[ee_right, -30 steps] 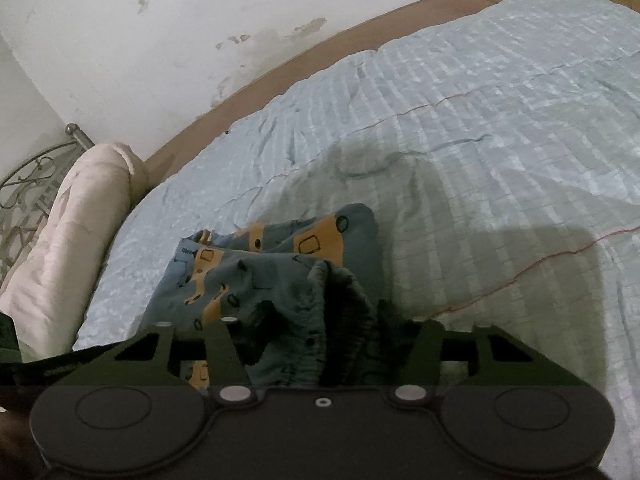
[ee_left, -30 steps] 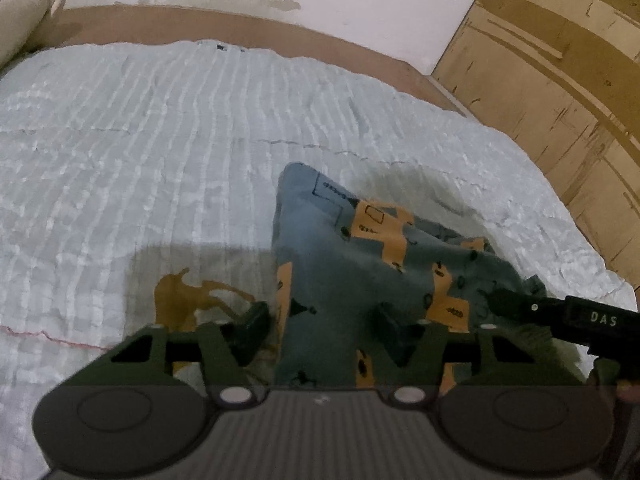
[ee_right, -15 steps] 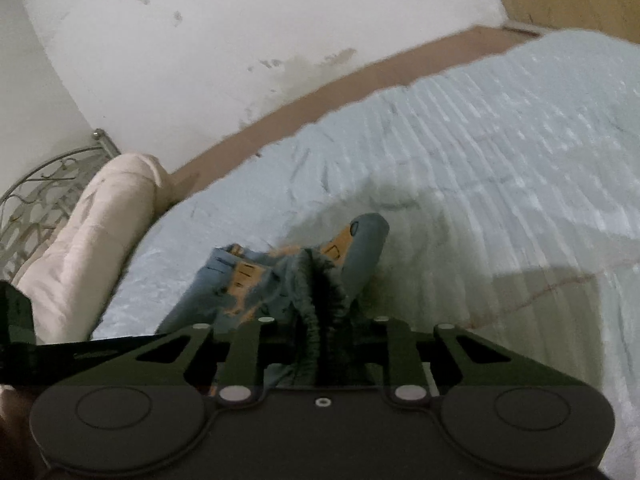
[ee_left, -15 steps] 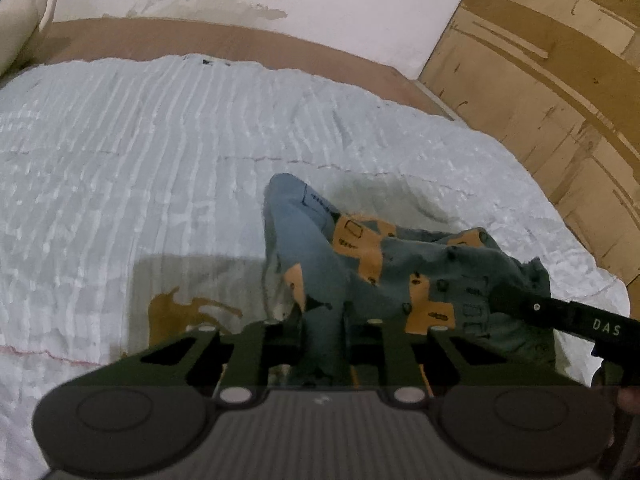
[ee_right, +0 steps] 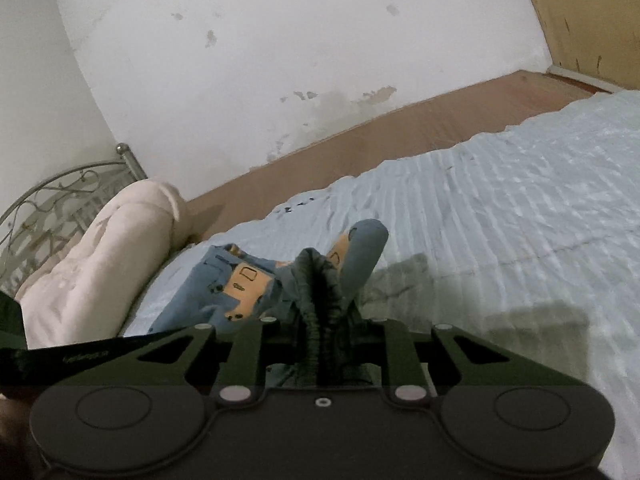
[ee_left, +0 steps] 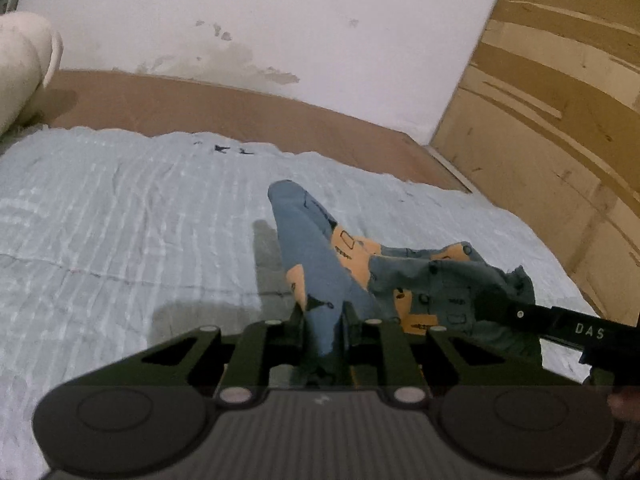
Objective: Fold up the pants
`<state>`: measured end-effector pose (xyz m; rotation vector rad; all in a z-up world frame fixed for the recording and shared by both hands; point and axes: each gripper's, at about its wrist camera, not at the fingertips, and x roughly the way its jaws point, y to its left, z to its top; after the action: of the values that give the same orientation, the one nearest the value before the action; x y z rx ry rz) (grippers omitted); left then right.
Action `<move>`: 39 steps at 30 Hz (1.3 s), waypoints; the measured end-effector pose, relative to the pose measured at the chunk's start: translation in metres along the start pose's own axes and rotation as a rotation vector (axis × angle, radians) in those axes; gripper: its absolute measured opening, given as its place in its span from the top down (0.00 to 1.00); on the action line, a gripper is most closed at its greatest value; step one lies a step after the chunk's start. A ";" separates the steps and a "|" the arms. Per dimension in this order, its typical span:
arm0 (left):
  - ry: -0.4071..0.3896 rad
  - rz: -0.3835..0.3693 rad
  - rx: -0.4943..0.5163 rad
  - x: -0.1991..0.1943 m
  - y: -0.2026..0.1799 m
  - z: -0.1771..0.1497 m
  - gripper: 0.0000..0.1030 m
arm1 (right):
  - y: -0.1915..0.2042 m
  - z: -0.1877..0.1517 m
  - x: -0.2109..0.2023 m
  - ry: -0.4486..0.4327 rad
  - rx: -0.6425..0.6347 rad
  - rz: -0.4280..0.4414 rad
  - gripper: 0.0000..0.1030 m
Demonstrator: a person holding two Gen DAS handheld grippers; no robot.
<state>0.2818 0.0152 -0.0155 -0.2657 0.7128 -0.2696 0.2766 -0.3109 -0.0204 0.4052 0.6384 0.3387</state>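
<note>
Bedspread (ee_left: 120, 232) now farther beneath lifted pants (ee_left: 320, 280).

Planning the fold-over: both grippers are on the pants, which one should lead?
Right, probably. The right gripper is shut on the bunched dark waistband of the pants; the left gripper pinches only a thin edge. Bare bedspread lies ahead.

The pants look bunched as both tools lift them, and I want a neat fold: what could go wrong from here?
1. The pants are gathered thick in the right tool, so creases may set into the fold.
2. The left tool pinches only a narrow edge, which might slip.
3. Trailing cloth could drag the bedspread.
</note>
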 end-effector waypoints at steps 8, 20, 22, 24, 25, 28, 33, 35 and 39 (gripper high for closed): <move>0.069 0.052 -0.026 0.045 0.020 -0.005 0.80 | -0.016 0.001 0.067 0.083 -0.018 -0.060 0.78; 0.076 0.058 -0.037 0.046 0.025 -0.006 0.73 | -0.023 -0.008 0.073 0.093 -0.011 -0.084 0.72; 0.078 0.059 -0.041 0.047 0.027 -0.005 0.72 | -0.023 -0.009 0.073 0.094 -0.014 -0.090 0.70; 0.082 0.064 -0.043 0.046 0.026 -0.004 0.60 | -0.022 -0.009 0.073 0.094 -0.018 -0.096 0.66; 0.080 0.068 -0.042 0.045 0.026 -0.003 0.55 | -0.022 -0.009 0.073 0.093 -0.024 -0.103 0.65; 0.065 0.078 -0.035 0.040 0.024 -0.002 0.33 | -0.021 -0.011 0.071 0.089 -0.048 -0.119 0.53; 0.033 0.096 -0.016 0.027 0.018 0.003 0.12 | -0.016 -0.014 0.060 0.065 -0.097 -0.152 0.26; 0.017 0.110 -0.003 0.020 0.014 0.004 0.07 | -0.012 -0.014 0.052 0.050 -0.106 -0.158 0.21; -0.037 0.156 0.041 -0.001 0.003 0.005 0.00 | -0.003 -0.012 0.032 0.009 -0.124 -0.163 0.10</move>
<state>0.2848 0.0189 -0.0122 -0.1750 0.6869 -0.1304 0.2940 -0.2973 -0.0465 0.2313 0.6509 0.2230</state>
